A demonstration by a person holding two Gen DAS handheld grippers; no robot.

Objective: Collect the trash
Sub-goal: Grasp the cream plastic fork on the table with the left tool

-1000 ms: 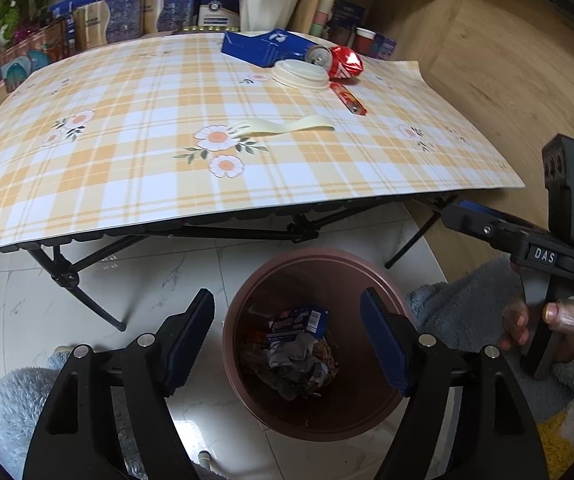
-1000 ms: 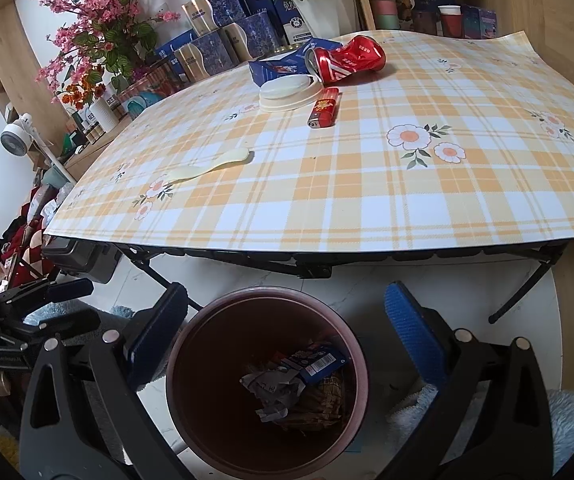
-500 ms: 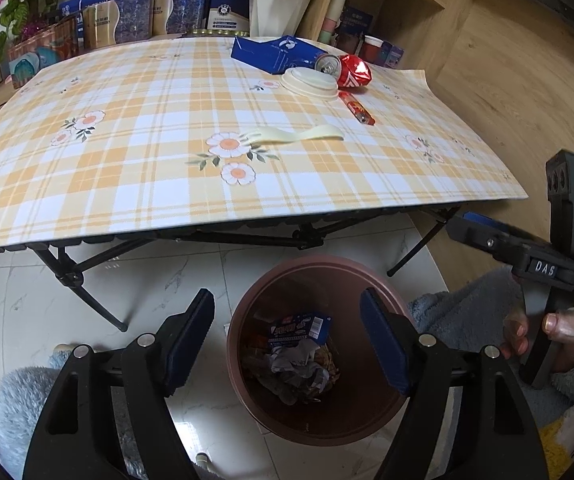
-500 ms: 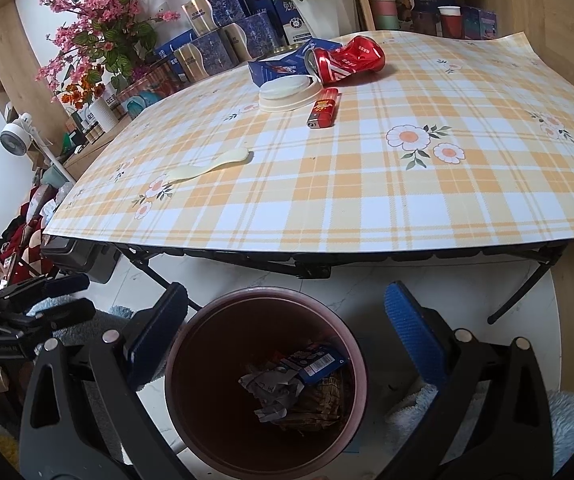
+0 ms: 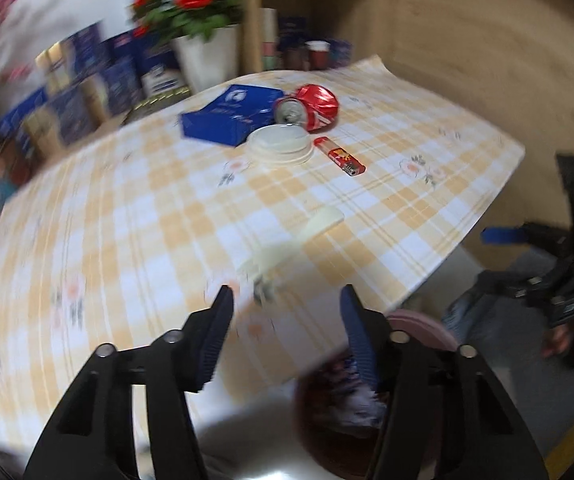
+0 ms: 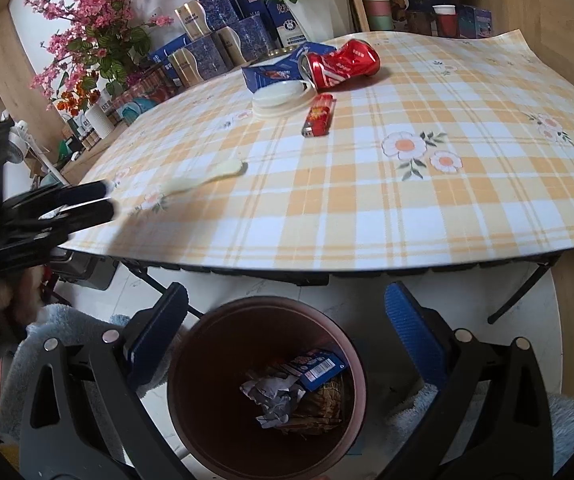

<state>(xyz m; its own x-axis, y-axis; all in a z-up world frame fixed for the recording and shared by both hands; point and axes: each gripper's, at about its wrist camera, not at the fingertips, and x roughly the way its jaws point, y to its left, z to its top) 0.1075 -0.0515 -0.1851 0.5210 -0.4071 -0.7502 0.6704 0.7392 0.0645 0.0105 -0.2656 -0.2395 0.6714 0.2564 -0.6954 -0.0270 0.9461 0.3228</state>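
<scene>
Checked tablecloth (image 6: 367, 200) bears can (image 6: 343, 63), lighter (image 6: 319, 115); left gripper (image 5: 285, 322) closing empty, right gripper (image 6: 287, 320) agape.

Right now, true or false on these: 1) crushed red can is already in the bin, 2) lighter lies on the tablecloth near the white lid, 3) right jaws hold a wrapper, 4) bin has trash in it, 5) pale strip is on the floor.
1) False. The crushed red can lies on the tablecloth, beside the blue carton.
2) True. The lighter lies just right of the white lid.
3) False. The right gripper is open and empty above the bin.
4) True. Crumpled paper and wrappers lie at the bottom.
5) False. The pale strip lies on the tablecloth.
</scene>
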